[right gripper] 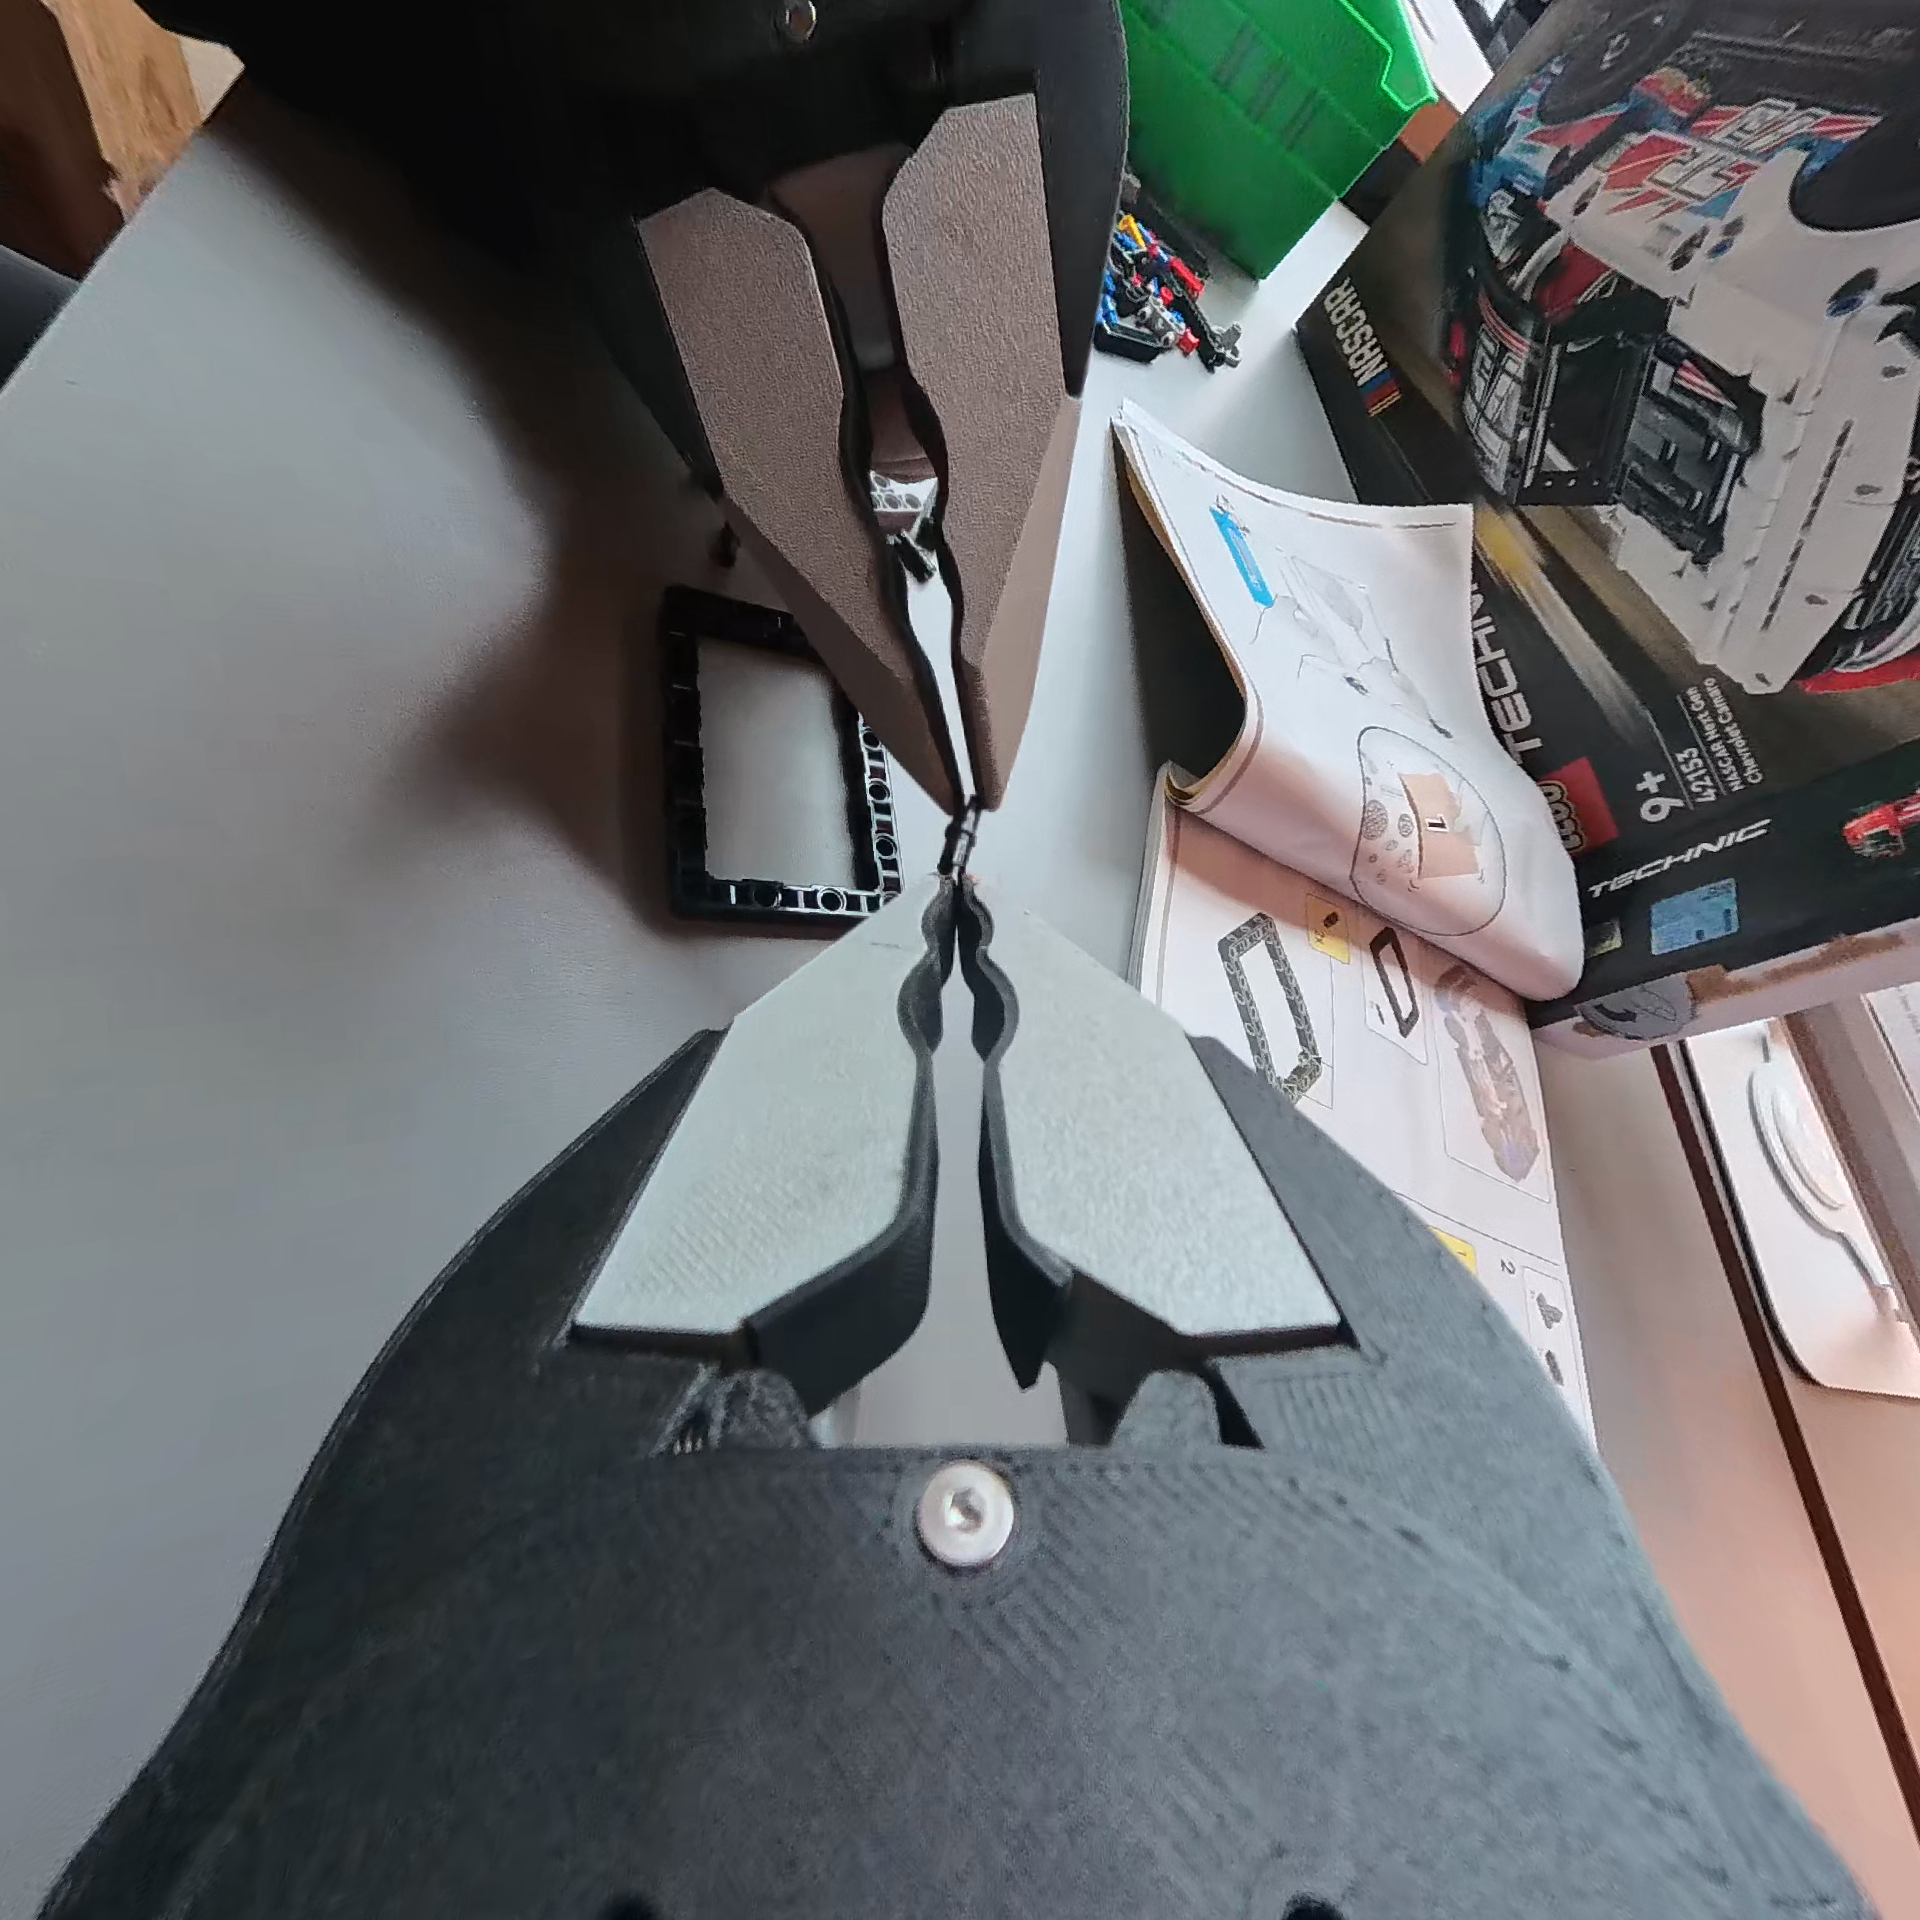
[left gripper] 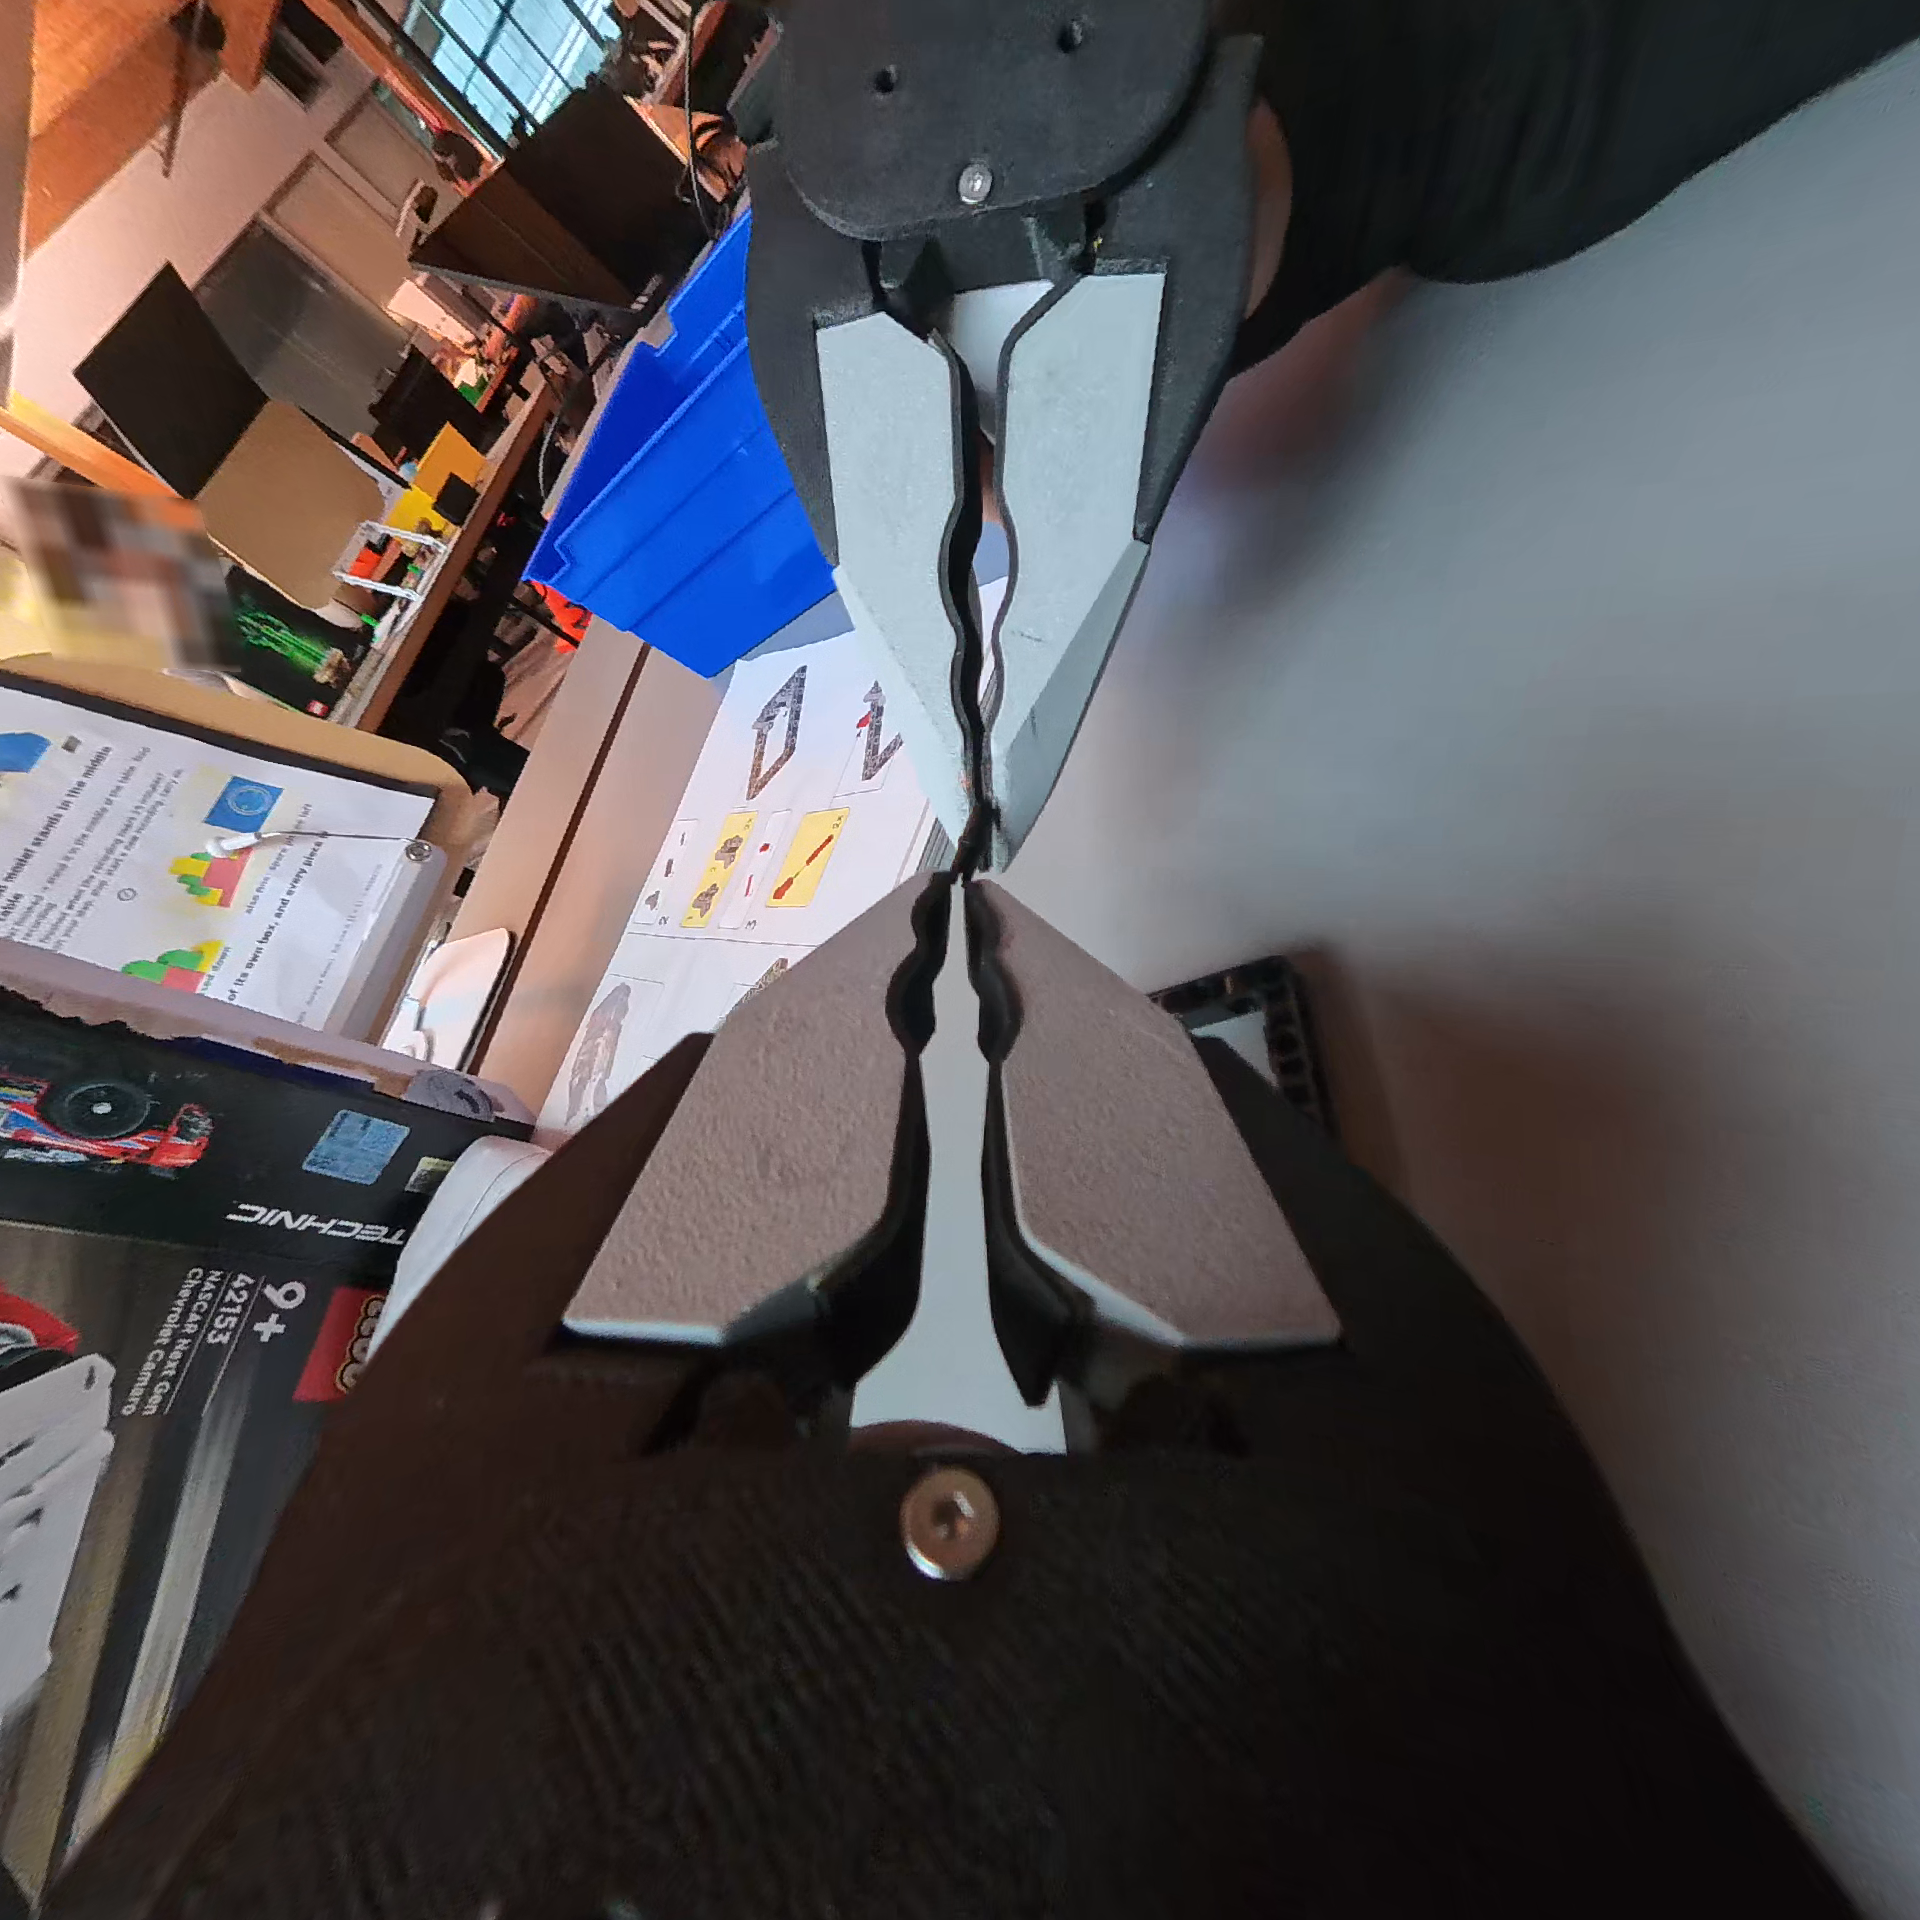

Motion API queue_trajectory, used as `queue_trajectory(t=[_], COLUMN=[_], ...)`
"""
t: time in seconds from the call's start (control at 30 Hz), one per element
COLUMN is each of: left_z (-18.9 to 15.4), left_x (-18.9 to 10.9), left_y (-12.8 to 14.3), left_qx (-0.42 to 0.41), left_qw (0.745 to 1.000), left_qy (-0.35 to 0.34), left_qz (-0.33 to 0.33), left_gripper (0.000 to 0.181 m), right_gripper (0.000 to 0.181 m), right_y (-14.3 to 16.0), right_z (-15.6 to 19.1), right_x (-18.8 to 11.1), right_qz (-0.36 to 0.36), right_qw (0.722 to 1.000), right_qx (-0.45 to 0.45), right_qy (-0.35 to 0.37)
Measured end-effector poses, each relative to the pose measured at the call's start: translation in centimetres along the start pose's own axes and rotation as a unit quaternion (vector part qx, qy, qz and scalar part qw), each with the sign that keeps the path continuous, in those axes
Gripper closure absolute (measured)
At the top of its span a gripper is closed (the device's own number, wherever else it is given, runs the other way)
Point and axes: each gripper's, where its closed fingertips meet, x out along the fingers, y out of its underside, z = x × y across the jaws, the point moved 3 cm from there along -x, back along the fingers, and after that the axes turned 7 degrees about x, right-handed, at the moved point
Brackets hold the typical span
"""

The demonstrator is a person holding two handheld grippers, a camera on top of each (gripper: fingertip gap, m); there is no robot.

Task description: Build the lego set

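lego pin (right gripper: 961,836) sits pinched between both closed grippers, left gripper (right gripper: 966,805) and right gripper (right gripper: 958,883), tip to tip. only the right view shows the black frame (right gripper: 774,774) and green bin (right gripper: 1262,114); the left shows a blue bin (left gripper: 675,499), contents hidden.

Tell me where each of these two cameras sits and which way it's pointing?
Left wrist view: on the left gripper, looking along its brown-padded fingers at the right gripper, a dark sleeve and blue bins.
Right wrist view: on the right gripper, facing the left gripper over a black frame.
Shared: tips meeting at a small black pin, booklet, set box.
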Motion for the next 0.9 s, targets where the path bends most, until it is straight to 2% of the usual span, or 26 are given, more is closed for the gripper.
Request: queue_trajectory(t=[0.13, 0.23, 0.3, 0.43, 0.67, 0.8, 0.9], left_z=[0.9, 0.6, 0.5, 0.0, 3.8, 8.0, 10.5], left_x=[0.0, 0.1, 0.3, 1.2, -0.9, -4.4, -7.1], left_y=[0.2, 0.3, 0.5, 2.5, 0.6, -0.1, 0.6], left_qx=[-0.011, -0.017, -0.02, -0.08, -0.191, -0.242, -0.268], left_qw=[0.999, 1.0, 0.999, 0.995, 0.978, 0.954, 0.942], left_qy=[-0.032, -0.019, -0.015, 0.032, -0.018, -0.088, -0.123], left_qz=[0.012, 0.013, 0.02, 0.049, -0.079, -0.156, -0.161], left_gripper=[0.181, 0.181, 0.181, 0.181, 0.181, 0.181, 0.181], right_gripper=[0.181, 0.168, 0.172, 0.174, 0.177, 0.177, 0.177], right_y=[-0.1, 0.1, 0.0, 2.2, 2.5, 2.7, 2.9], right_z=[0.1, -0.3, 0.0, 0.1, -0.9, -1.5, -1.9], right_x=[0.1, 0.3, 0.5, 1.9, 1.9, 1.8, 1.9], right_qz=[-0.008, -0.001, -0.006, 0.061, 0.056, 0.055, 0.054], right_qw=[1.0, 1.0, 0.999, 0.995, 0.995, 0.994, 0.993], right_qx=[0.017, 0.028, 0.047, 0.074, 0.085, 0.096, 0.107], right_qy=[-0.015, -0.004, -0.019, -0.026, -0.001, 0.016, 0.021])
